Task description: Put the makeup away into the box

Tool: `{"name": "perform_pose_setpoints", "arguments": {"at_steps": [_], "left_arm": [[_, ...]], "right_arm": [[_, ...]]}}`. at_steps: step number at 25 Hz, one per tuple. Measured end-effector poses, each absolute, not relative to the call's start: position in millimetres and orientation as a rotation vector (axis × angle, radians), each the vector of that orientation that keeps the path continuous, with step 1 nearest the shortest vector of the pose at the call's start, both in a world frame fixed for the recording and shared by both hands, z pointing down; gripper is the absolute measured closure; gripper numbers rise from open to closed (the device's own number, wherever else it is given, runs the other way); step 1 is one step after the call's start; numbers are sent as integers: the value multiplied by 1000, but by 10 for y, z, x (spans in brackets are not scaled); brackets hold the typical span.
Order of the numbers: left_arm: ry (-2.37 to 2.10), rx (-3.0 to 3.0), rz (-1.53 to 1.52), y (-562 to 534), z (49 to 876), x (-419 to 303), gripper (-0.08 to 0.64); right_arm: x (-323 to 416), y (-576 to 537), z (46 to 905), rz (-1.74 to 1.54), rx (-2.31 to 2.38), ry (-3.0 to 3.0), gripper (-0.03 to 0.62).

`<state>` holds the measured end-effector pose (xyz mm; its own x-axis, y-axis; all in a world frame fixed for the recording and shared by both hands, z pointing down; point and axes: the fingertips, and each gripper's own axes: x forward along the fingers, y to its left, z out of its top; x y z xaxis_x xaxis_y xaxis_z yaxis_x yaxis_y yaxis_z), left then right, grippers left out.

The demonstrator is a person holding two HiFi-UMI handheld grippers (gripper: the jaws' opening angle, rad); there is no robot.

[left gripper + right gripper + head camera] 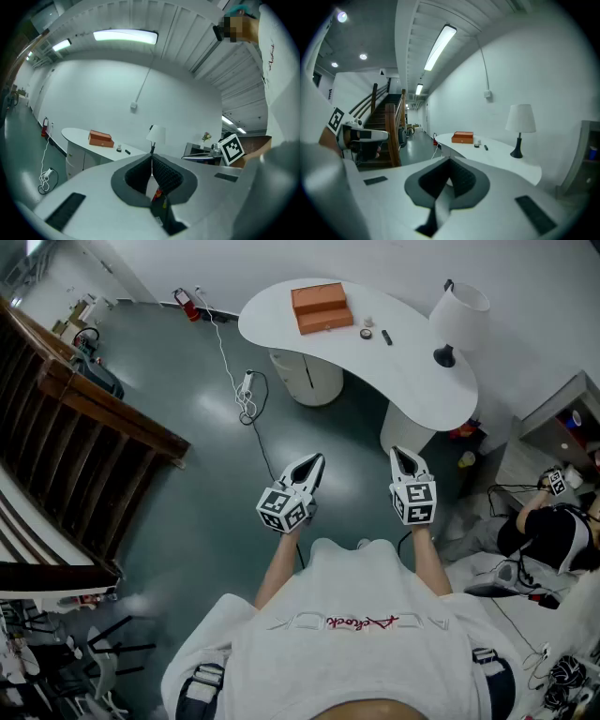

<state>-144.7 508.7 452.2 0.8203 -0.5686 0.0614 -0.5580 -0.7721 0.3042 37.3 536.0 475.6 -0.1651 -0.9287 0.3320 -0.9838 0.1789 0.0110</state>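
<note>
An orange box (321, 307) sits closed on a curved white table (412, 381) across the room. Just right of it lie a small round makeup pot (367, 333) and a dark makeup stick (386, 337). The left gripper view shows the box (101, 138) and the right gripper view shows the box (462, 137), both far off. I stand well back from the table, holding both grippers in front of me over the floor. My left gripper (314, 463) is shut with nothing in it, its jaws meeting (152, 158). My right gripper (403, 454) is also shut and empty (450, 162).
A white lamp (457, 313) stands on the table's right end. A wooden stair railing (94, 409) runs along the left. A power strip with cable (247, 385) lies on the floor before the table. A person (553, 532) sits at the right among cables.
</note>
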Motion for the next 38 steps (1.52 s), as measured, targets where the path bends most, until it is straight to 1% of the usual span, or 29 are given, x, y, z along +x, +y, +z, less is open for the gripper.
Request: {"name": "perform_pose_setpoints", "arguments": {"at_steps": [14,26,31,38], "left_arm": [[-884,2691,-39,5162,4523,-1174,548],[-929,2659,-37,5330,4689,-828,546],[-917,2649,-23,5351,4746,-729,548],[-951,2635,-44,5154,4798,-828,548]], "right_arm": [[634,5441,4743,344,1831,-2266,572],[894,5616,4974,351,1718,-2265,572],[921,5564,5006,366,1704,-2280,572],[772,5354,5085,355,1649,-2314,572]]}}
